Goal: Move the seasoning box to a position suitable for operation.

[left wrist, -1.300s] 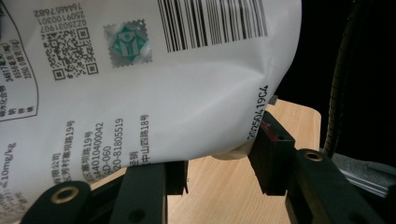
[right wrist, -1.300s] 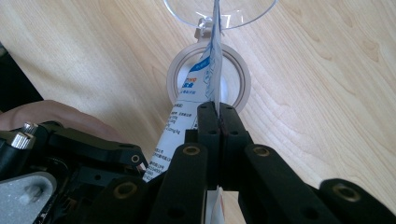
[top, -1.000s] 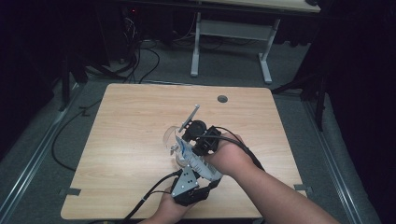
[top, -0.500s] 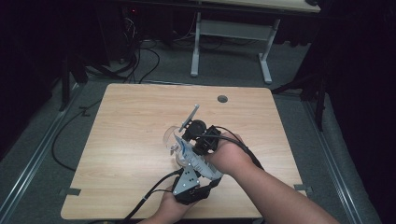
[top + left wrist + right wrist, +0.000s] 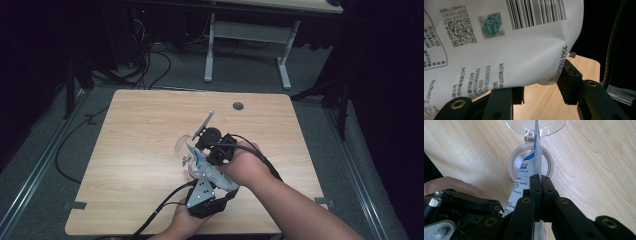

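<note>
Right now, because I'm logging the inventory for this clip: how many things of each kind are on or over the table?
White printed pouch: 1
Round jar with a clear flip lid: 1
Handheld grippers: 2, the left gripper and the right gripper
Total: 4

White printed plastic pouch [image 5: 499,42]: top and left cut off by the left gripper view's edges. Clear round plastic lid [image 5: 536,126]: upper part cut off. Pouch print unreadable in the high view.
</note>
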### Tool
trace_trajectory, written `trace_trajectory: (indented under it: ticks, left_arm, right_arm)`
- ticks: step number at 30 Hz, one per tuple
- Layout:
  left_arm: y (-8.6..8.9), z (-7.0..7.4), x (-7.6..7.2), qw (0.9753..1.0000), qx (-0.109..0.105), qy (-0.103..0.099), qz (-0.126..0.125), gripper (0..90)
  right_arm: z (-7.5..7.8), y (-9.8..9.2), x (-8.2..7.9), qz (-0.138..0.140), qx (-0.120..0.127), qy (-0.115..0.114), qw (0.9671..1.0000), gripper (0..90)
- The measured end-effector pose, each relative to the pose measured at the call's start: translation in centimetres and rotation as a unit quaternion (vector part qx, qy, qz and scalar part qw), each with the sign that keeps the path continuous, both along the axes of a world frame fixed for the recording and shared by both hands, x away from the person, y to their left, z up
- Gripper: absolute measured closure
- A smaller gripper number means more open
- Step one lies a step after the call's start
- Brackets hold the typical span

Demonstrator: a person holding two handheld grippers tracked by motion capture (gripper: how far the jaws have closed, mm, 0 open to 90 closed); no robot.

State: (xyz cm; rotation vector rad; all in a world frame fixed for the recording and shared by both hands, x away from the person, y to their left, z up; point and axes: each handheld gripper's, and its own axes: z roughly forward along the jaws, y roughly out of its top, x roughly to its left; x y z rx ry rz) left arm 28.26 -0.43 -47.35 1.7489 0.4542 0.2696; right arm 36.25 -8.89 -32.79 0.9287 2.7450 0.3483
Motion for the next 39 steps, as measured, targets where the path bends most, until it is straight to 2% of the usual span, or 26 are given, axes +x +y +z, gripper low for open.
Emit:
trace_trajectory:
  ticks: [39]
  left_arm:
    - [0.04, 0.48, -0.15, 0.9999, -0.010, -0.002, -0.002, 59.8]
  right_arm:
    - [0.19, 0.30, 0.06, 0.005, 0.003, 0.000, 1.0000, 89.7]
